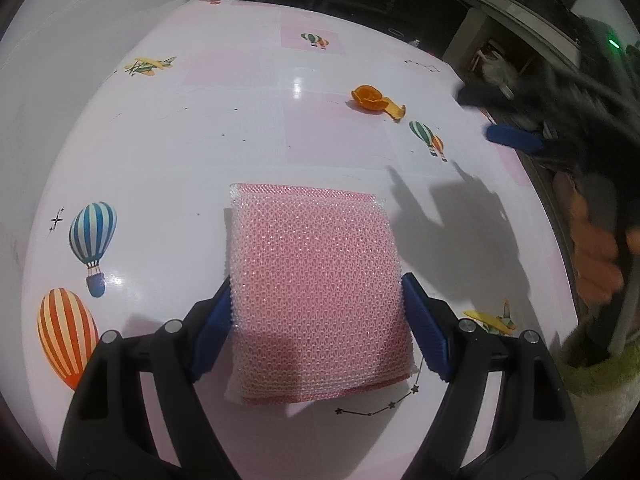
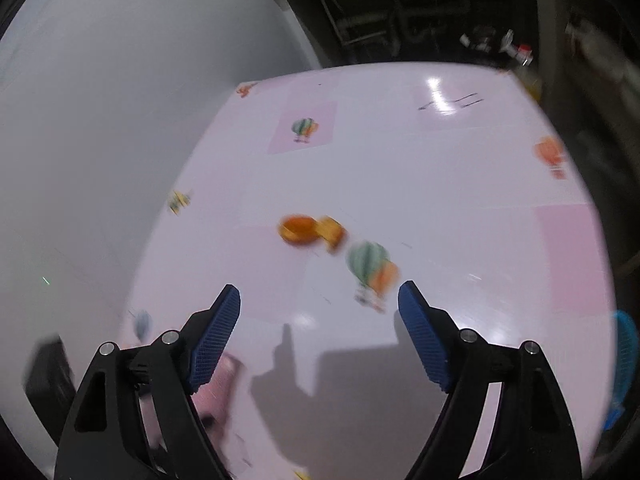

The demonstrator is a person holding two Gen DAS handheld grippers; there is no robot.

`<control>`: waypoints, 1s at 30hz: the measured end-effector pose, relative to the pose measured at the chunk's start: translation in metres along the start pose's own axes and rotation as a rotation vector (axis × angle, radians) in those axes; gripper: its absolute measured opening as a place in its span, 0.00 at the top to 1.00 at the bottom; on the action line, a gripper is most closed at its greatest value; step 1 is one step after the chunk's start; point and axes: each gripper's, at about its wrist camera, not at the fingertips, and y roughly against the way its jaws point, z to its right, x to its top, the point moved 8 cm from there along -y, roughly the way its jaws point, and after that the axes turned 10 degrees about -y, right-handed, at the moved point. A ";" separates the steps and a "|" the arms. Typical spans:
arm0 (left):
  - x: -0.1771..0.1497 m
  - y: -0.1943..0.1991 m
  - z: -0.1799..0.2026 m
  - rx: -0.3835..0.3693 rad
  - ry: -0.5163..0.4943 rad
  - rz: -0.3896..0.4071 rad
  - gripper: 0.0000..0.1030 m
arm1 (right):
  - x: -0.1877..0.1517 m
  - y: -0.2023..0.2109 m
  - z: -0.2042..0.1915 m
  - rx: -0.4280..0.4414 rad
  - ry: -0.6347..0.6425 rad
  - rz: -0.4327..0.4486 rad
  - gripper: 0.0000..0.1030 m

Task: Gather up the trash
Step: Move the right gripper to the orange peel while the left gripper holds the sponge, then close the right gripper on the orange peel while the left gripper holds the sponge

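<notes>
In the left wrist view the left gripper is held low over the pink tablecloth, pointing forward and slightly down, with its blue pads pressed against the two side edges of a pink mesh sponge; the jaws clasp the sponge, which lies flat and reaches forward past the fingertips. Taking the sponge as landmark, the orange peel lies well beyond it and to its right, resting on the cloth in two touching curled pieces. Further right of the sponge, near the table edge, the right gripper shows as a blurred dark shape with a blue pad, raised above the cloth. In the right wrist view the picture is smeared by motion. The right gripper is tilted down toward the tablecloth, its jaws spread wide with nothing between them. The orange peel lies ahead of its fingertips, slightly left of centre. The sponge shows as a pink blur behind the left finger, well nearer than the peel.
</notes>
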 end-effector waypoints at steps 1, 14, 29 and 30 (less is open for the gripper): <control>0.000 0.000 -0.001 -0.001 0.003 0.000 0.26 | 0.006 -0.007 -0.001 0.011 -0.018 -0.003 0.23; 0.002 0.000 -0.006 -0.012 0.017 0.004 0.26 | 0.020 -0.074 -0.016 -0.140 0.143 -0.062 0.51; 0.004 0.002 0.004 -0.028 -0.013 0.013 0.27 | 0.008 -0.050 -0.004 -0.147 0.130 -0.036 0.95; 0.004 0.002 0.007 -0.030 -0.020 0.014 0.27 | 0.007 -0.046 -0.002 -0.144 0.123 -0.030 0.95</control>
